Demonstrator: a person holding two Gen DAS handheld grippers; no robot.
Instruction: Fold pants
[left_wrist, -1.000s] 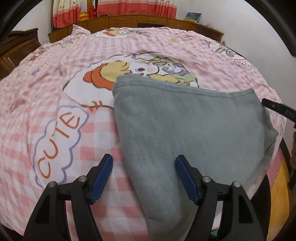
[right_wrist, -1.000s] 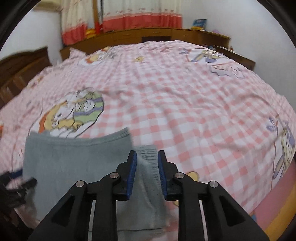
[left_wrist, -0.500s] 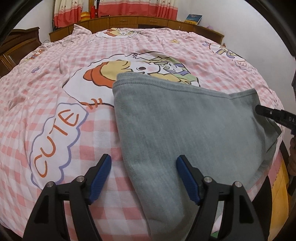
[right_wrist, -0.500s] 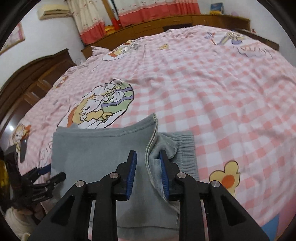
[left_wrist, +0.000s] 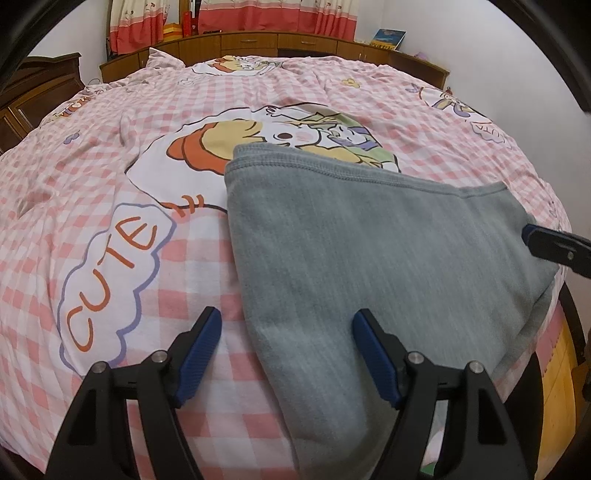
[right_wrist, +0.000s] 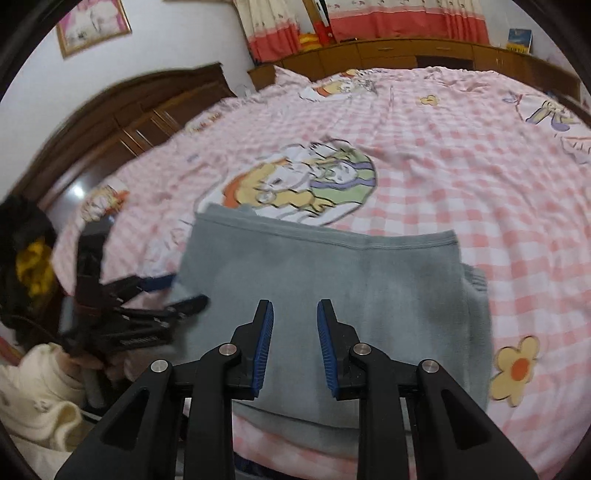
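Both wrist cameras tilt down, close over the pink checked bed (left_wrist: 258, 110); shared: folded grey knit pants (left_wrist: 369, 240) (right_wrist: 325, 277), 12 o'clock.

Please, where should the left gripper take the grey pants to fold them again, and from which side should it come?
Probably the near-left edge of the grey pants, where the left gripper hangs open astride it. Come down from above: that folded edge lies flat and free on the checked bedsheet, with nothing on it. The right gripper holds nothing.

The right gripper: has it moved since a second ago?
Yes. The right gripper has swung left across the grey pants, off their right edge to the middle; the flower print sits farther right.
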